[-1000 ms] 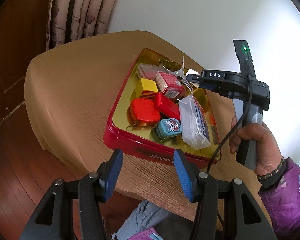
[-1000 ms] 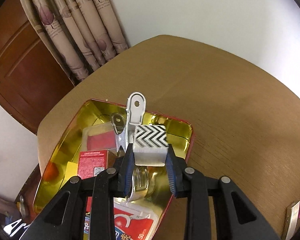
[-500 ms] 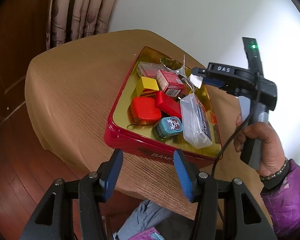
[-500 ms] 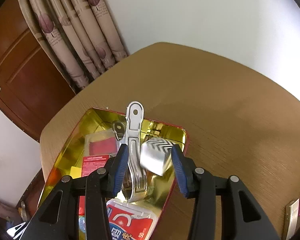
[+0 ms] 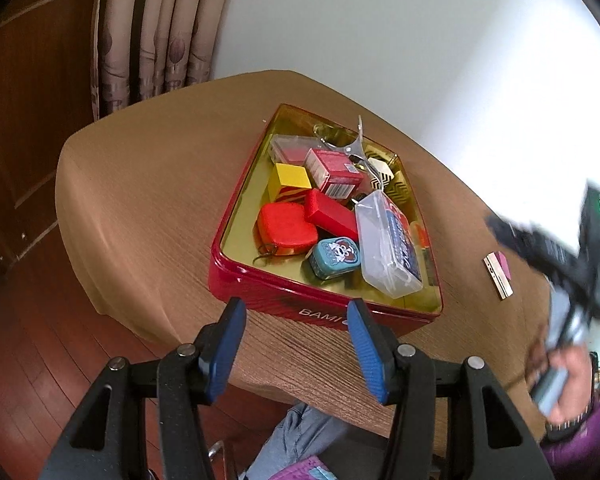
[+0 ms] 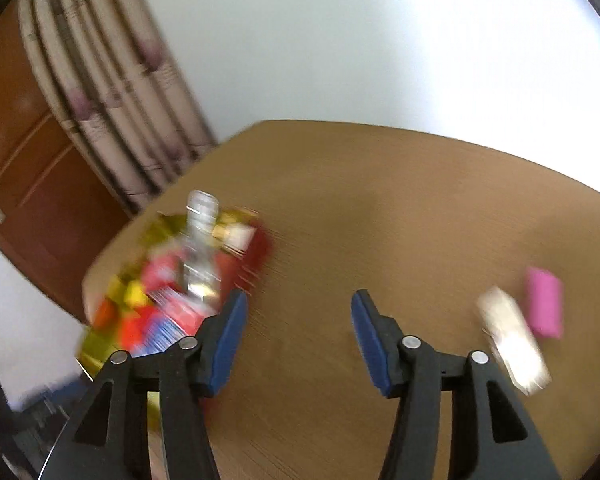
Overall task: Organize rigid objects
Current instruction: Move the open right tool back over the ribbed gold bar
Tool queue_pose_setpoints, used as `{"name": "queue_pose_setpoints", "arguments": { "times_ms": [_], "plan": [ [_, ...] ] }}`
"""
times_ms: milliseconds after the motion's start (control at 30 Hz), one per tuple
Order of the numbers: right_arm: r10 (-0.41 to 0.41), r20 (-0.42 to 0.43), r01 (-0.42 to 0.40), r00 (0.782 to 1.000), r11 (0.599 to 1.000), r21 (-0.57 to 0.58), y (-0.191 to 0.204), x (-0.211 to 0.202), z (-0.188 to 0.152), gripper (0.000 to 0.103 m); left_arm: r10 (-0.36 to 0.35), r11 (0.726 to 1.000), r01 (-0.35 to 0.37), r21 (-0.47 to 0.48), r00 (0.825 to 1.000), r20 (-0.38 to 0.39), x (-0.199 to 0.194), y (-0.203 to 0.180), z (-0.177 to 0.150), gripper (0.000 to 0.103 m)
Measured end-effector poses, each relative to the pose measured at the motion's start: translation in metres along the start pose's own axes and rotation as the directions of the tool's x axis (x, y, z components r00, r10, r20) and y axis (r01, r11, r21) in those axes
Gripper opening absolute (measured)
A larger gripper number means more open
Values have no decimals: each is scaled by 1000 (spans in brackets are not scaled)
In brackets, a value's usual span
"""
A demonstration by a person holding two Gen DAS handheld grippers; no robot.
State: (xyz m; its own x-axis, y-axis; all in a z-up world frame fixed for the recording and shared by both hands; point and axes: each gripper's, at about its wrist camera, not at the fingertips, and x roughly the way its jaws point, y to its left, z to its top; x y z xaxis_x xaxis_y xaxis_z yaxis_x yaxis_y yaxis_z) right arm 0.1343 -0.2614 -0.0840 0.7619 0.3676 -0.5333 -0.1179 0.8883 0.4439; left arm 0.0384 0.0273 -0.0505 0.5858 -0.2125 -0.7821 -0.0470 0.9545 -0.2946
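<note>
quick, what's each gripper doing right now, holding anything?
Left gripper: open, empty, near the red tin.
Right gripper: open, empty, jaws just opened, over bare table.

The left wrist view looks steeply down from the near counter edge onto the red metal tin (image 5: 260, 292); the right wrist view (badly blurred) faces across the brown counter (image 6: 400, 208), sharing that tin (image 6: 260, 248).

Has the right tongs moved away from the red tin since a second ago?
Yes. The right tongs, jaws just opened and empty, swung right off the red tin toward the pink block on the table.
</note>
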Motion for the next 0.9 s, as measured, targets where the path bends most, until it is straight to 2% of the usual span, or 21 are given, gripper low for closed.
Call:
{"name": "queue_pose_setpoints", "arguments": {
  "times_ms": [100,233,333,400,533,700,900],
  "plan": [
    [-75,-18,75,997,996,50,-47,-21,-26,54,11,1000,-12,17,1000,11,-2,-5,0,54],
    [-186,-50,190,981,976,109,-106,-44,-63,54,27,998,-28,52,999,19,-3,-15,-3,54],
    [-250,-59,255,967,958,128,-136,-59,-86,54,18,997,-20,79,1000,26,-3,-26,-7,54],
    [-261,-63,268,963,953,142,-149,-64,-94,56,14,994,-17,111,1000,28,-3,-38,-11,54],
    [-215,-43,219,976,960,176,-165,-70,-95,57,9,984,-11,176,1000,11,1,-67,-21,54],
    [-87,-4,87,996,990,109,-152,-55,-71,57,-17,978,21,209,1000,-21,7,-104,-25,54],
    [-5,-58,12,998,993,117,-150,-15,-43,56,-18,958,24,284,1000,-22,7,-140,-23,54]
  ]
}}
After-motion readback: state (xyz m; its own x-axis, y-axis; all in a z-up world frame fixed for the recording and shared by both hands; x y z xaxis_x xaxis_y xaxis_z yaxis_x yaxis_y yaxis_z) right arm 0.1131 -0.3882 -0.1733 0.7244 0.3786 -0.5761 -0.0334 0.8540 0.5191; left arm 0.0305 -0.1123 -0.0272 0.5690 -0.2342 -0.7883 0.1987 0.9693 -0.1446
